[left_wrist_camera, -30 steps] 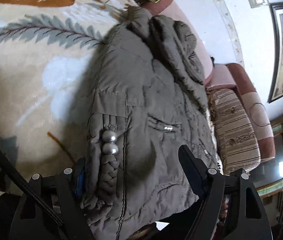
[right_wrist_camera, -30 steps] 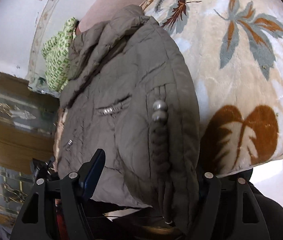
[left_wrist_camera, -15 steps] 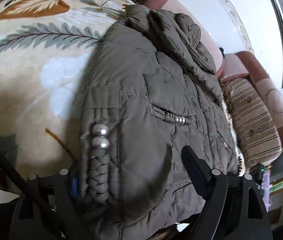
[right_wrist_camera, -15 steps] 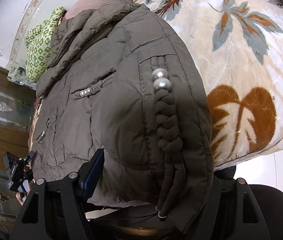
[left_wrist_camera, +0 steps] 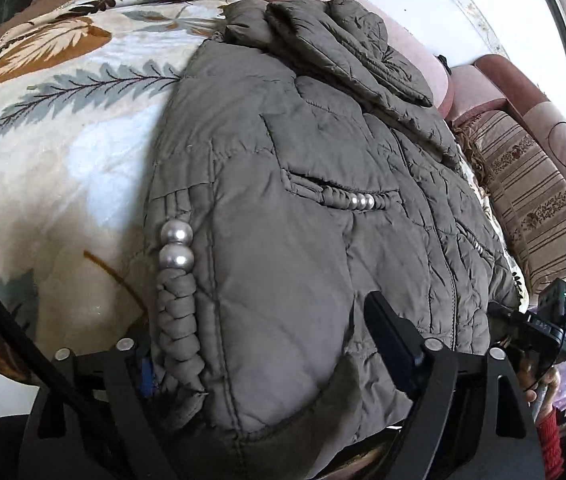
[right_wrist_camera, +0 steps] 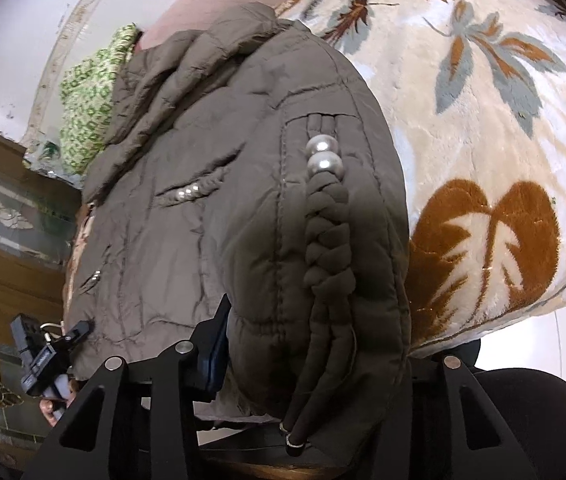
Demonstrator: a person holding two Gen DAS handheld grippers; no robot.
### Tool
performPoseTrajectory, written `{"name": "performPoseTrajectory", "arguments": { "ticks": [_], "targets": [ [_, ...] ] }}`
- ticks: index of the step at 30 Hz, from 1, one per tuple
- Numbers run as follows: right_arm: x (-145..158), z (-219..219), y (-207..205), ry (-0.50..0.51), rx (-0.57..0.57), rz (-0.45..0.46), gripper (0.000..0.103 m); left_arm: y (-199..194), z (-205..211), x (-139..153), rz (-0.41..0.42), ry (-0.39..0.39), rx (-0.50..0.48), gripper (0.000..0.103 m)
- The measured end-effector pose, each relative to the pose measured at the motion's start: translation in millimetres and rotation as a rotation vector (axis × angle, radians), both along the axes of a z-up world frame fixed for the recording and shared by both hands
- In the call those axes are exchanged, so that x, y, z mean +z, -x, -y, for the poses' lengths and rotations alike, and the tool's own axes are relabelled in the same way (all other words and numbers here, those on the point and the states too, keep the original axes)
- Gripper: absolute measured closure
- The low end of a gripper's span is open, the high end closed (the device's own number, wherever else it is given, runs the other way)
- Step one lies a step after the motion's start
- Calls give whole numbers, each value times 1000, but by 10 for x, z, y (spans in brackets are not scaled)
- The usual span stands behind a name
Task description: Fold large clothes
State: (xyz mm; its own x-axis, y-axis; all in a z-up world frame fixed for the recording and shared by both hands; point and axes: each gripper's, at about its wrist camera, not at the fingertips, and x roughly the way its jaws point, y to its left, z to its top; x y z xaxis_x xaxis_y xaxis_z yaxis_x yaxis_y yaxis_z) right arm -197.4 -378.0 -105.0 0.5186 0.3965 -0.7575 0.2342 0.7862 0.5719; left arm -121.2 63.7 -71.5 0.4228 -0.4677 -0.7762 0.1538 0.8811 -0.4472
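A grey-brown padded jacket (left_wrist_camera: 303, 200) with braided trim and pearl beads lies on a leaf-patterned blanket (left_wrist_camera: 55, 140); it also shows in the right wrist view (right_wrist_camera: 223, 220). My left gripper (left_wrist_camera: 267, 356) straddles the jacket's near hem corner, which bulges between its wide-set fingers (left_wrist_camera: 391, 340). My right gripper (right_wrist_camera: 311, 344) straddles the opposite hem corner, by the braid (right_wrist_camera: 327, 248); its right finger is hidden under the cloth. Whether either one pinches the hem cannot be told. Each gripper shows at the edge of the other's view.
A green patterned cloth (right_wrist_camera: 87, 120) lies past the collar. A striped cushion (left_wrist_camera: 539, 208) sits on a pink and brown sofa (left_wrist_camera: 563, 128). A wooden and glass cabinet (right_wrist_camera: 3, 240) stands behind. The blanket (right_wrist_camera: 483, 120) drops off at its near edge.
Both grippers have dropped lower and closer to the jacket's hem. The jacket now spreads flatter and wider across the blanket, and each gripper has come into the other's view.
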Motion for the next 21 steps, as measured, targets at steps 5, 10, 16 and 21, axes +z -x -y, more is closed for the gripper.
{"name": "performPoseTrajectory", "arguments": {
  "ticks": [5, 10, 16, 21],
  "targets": [
    [34, -62, -41, 54, -4, -2, 59, 29, 202, 54, 28, -77, -34, 34],
    [297, -128, 38, 94, 20, 89, 77, 40, 141, 169, 28, -47, 11, 76],
    [831, -39, -8, 18, 57, 218, 81, 1, -4, 612, 54, 97, 66, 86],
    [1379, -60, -235, -30, 85, 329, 83, -231, 20, 1145, 127, 154, 87, 87]
  ]
}}
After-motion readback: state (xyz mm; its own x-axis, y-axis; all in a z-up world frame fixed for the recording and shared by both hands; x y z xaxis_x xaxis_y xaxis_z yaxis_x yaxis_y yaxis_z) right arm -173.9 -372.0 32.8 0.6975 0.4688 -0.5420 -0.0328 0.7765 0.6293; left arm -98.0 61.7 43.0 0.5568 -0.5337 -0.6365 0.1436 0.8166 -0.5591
